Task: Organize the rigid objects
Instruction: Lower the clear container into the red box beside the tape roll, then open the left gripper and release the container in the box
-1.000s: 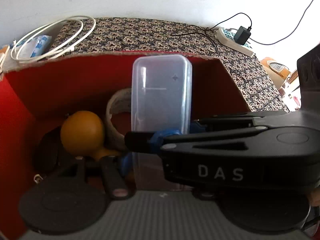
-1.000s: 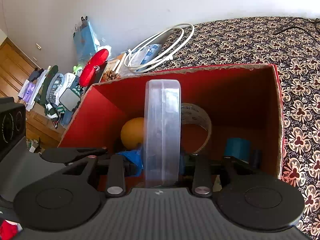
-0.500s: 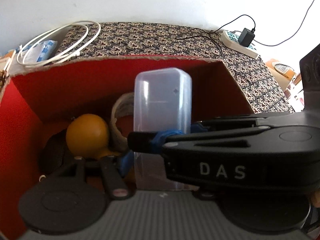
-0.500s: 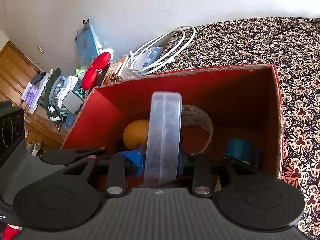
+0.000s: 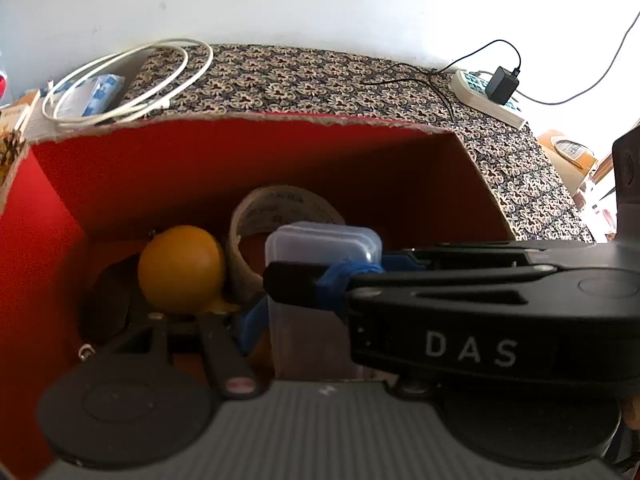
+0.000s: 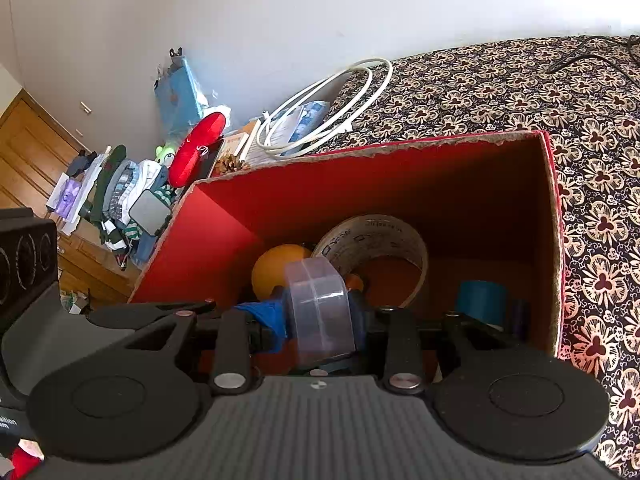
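Box [image 6: 440, 184] red inside. Ball [image 5: 180, 268] orange. Case [image 6: 320, 312] clear, frosted. Tape roll [image 6: 376, 236] beige; second roll [image 6: 482, 300] blue. Bedspread [image 6: 520, 92] dark with cream floral print. Cable [image 5: 132, 76] white.

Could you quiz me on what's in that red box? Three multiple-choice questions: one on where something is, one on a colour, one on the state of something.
1. Where is the roll of tape?
A. inside the red box
B. on the patterned cloth
C. on the wooden dresser

2. What colour is the ball in the box?
A. green
B. orange
C. white

3. How is the clear plastic case at this moment?
A. lying loose on the cloth
B. propped against the wall
C. held upright between the fingers of the right gripper

Answers:
1 A: the roll leans in the box behind the case.
2 B: it shows orange in both views.
3 C: blue pads press its two narrow sides, low in the box.
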A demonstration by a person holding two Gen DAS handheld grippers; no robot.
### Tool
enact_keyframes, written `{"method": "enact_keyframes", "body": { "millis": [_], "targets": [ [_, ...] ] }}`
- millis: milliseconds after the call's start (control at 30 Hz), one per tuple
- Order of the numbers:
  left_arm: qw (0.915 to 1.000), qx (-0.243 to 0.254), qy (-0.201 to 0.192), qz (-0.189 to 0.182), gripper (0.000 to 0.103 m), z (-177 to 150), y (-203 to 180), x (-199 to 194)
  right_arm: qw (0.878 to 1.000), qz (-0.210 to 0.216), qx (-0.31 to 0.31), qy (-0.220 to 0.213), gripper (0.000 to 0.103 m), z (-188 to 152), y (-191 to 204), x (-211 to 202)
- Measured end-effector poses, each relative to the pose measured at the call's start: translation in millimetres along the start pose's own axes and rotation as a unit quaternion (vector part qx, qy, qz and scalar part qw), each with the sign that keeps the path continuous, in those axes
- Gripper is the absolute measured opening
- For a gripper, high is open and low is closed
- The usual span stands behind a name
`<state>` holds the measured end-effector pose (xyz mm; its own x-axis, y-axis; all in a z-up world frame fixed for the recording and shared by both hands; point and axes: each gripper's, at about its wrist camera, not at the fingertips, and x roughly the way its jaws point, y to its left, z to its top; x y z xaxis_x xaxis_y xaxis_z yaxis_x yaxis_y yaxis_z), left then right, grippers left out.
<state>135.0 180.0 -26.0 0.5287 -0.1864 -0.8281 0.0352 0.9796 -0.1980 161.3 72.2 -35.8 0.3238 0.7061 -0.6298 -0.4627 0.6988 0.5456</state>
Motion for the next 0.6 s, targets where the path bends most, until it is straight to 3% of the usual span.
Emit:
{"method": "enact_keyframes", "body": {
  "millis": [600],
  "targets": [
    [0.9999, 0.009, -0.008, 0.004, 0.055, -1.9, -0.6, -1.3, 1.000, -0.004, 0.004, -0.018, 0.015, -2.6, 0.2, -4.6]
  ]
}}
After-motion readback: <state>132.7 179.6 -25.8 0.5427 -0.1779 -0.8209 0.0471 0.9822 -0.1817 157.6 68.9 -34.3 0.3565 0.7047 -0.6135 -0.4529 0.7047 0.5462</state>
